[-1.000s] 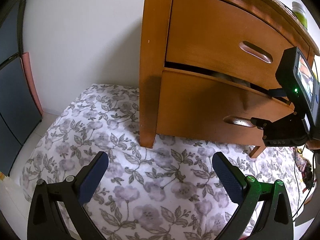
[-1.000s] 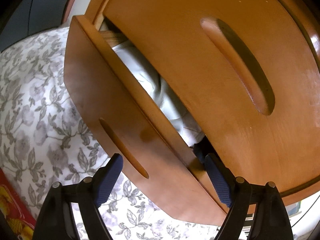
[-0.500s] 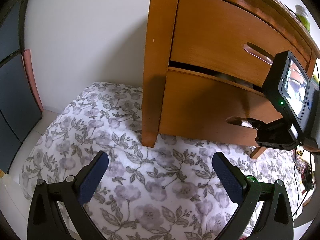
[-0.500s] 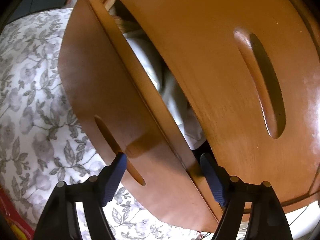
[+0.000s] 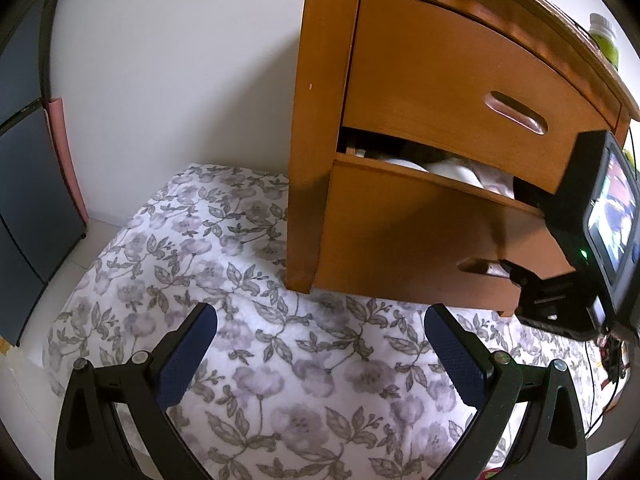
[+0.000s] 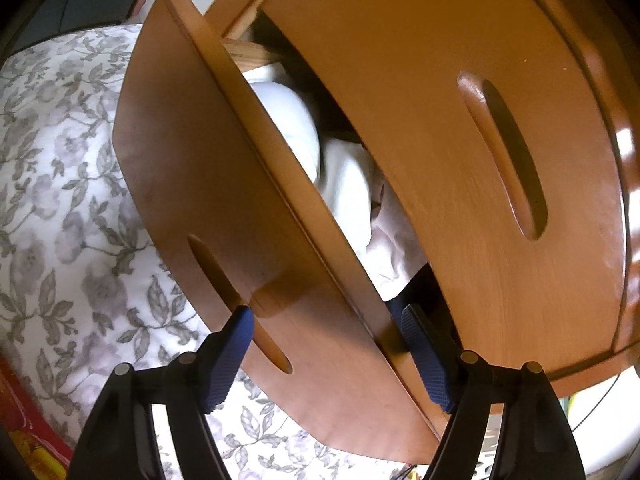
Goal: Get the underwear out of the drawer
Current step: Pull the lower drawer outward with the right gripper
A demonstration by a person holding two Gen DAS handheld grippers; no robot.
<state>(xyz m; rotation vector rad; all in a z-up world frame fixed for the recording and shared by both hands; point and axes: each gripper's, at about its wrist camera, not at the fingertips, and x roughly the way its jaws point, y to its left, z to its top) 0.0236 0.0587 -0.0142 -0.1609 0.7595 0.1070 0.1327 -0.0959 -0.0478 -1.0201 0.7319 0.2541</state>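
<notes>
Wooden lower drawer (image 6: 224, 216) is standing partly pulled out, and the right tongs (image 6: 326, 320) are straddling its front panel, jaws fairly wide, one finger outside by the handle slot (image 6: 236, 300), the other inside. White underwear (image 6: 344, 192) is lying bunched in the gap beneath the upper drawer (image 6: 460, 128). Pulling straight and evenly looks wise, so nothing snags. The left tongs (image 5: 320, 328) are hanging wide and empty over the floral cloth (image 5: 280, 380).
</notes>
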